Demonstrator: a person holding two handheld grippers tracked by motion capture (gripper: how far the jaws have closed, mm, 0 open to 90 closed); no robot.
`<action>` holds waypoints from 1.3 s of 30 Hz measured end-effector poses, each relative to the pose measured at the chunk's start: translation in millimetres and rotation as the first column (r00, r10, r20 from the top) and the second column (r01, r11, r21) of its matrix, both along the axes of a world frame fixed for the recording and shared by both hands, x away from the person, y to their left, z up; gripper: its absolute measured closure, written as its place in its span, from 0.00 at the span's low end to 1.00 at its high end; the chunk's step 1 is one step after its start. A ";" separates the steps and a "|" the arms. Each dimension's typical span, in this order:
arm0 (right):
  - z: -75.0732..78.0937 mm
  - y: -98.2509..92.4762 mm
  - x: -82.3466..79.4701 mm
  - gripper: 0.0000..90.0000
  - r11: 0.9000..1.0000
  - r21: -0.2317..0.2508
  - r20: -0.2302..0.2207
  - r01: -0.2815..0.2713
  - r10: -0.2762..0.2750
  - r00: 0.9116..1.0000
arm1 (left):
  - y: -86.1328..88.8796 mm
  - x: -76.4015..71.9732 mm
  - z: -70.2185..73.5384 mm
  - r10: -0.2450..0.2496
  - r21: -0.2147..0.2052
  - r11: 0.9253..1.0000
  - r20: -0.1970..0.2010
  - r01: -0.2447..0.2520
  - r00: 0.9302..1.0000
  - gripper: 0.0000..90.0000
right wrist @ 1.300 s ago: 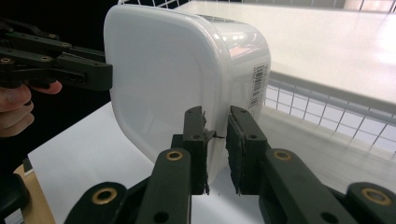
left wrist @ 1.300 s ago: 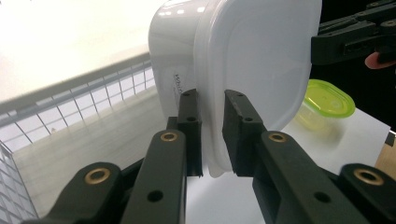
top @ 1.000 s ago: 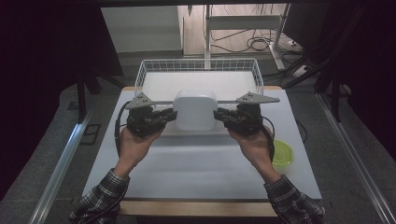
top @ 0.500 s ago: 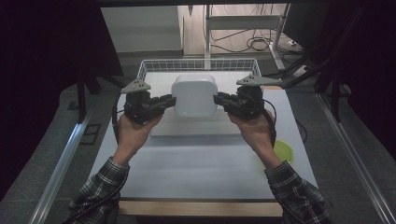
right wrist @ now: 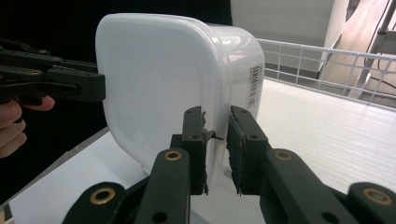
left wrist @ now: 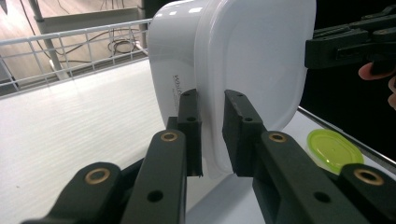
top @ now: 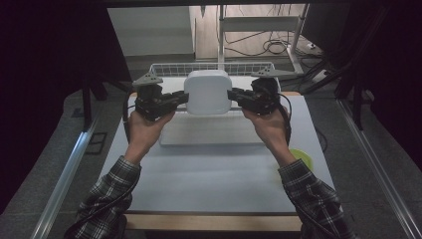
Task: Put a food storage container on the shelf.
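A white plastic container [top: 207, 92] with rounded corners hangs in the air between both grippers, turned on its side just in front of the wire basket [top: 169, 68]. My left gripper [top: 181, 99] is shut on its left rim, and in the left gripper view the thin rim sits pinched between the pads of the left gripper [left wrist: 210, 135] under the container [left wrist: 252, 60]. My right gripper [top: 234, 97] is shut on the opposite rim. The right gripper view shows the right gripper [right wrist: 215, 140] clamping that edge of the container [right wrist: 159, 79].
A white wire basket [right wrist: 327, 60] stands at the table's far edge. A flat white board [top: 209, 135] lies under the hands on the pale table [top: 214, 189]. A yellow-green lid [top: 303, 157] rests near the right edge, by the right sleeve. Dark floor surrounds the table.
Both hands have carried the container up and farther away, toward the wire basket. It has left the white board. Both grips stay as they were.
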State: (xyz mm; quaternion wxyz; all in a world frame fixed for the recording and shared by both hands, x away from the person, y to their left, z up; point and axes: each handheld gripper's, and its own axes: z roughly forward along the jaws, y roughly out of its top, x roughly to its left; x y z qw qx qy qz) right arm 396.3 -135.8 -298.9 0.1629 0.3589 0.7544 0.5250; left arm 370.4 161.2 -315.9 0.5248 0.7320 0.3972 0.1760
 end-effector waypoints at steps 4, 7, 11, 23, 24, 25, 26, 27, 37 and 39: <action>-1.3 0.5 8.3 0.86 1.000 0.011 -0.017 0.010 -0.010 1.000 | 0.3 7.2 0.8 -0.002 0.000 1.000 -0.008 0.002 1.000 0.87; -2.1 0.7 14.8 0.85 1.000 0.011 -0.025 0.018 -0.018 1.000 | -0.4 14.0 0.5 -0.007 -0.005 1.000 -0.016 0.007 1.000 0.87; -1.9 0.4 19.2 0.84 1.000 0.010 -0.031 0.025 -0.025 0.999 | -1.4 18.3 -0.7 -0.011 -0.014 1.000 -0.022 0.010 1.000 0.87; -3.7 -1.3 30.9 0.77 0.999 0.025 -0.044 0.030 -0.029 0.999 | -5.2 29.0 -1.5 -0.030 -0.025 0.999 -0.015 0.029 0.999 0.76; -3.4 -0.8 31.4 0.76 0.999 0.025 -0.045 0.030 -0.028 0.999 | -5.6 30.0 -1.3 -0.030 -0.027 0.999 -0.014 0.030 0.999 0.75; -3.3 -0.2 32.2 0.75 0.999 0.021 -0.040 0.029 -0.029 0.999 | -6.1 30.9 -1.4 -0.029 -0.028 0.999 -0.013 0.029 0.999 0.73; -2.9 1.0 33.3 0.73 0.999 0.019 -0.038 0.029 -0.028 0.999 | -6.5 31.8 -1.4 -0.027 -0.026 0.999 -0.012 0.027 1.000 0.70; -2.9 1.0 33.3 0.73 0.999 0.019 -0.038 0.029 -0.028 0.999 | -7.0 32.6 -1.4 -0.025 -0.024 0.999 -0.009 0.025 1.000 0.70; -0.9 9.7 39.8 0.66 0.999 -0.014 -0.012 0.040 -0.041 0.999 | -12.8 43.8 -3.2 0.005 0.005 1.000 0.010 -0.006 1.000 0.58; -1.0 10.2 40.4 0.65 0.999 -0.018 -0.011 0.043 -0.043 0.999 | -13.0 44.8 -3.3 0.007 0.003 1.000 0.009 -0.007 1.000 0.58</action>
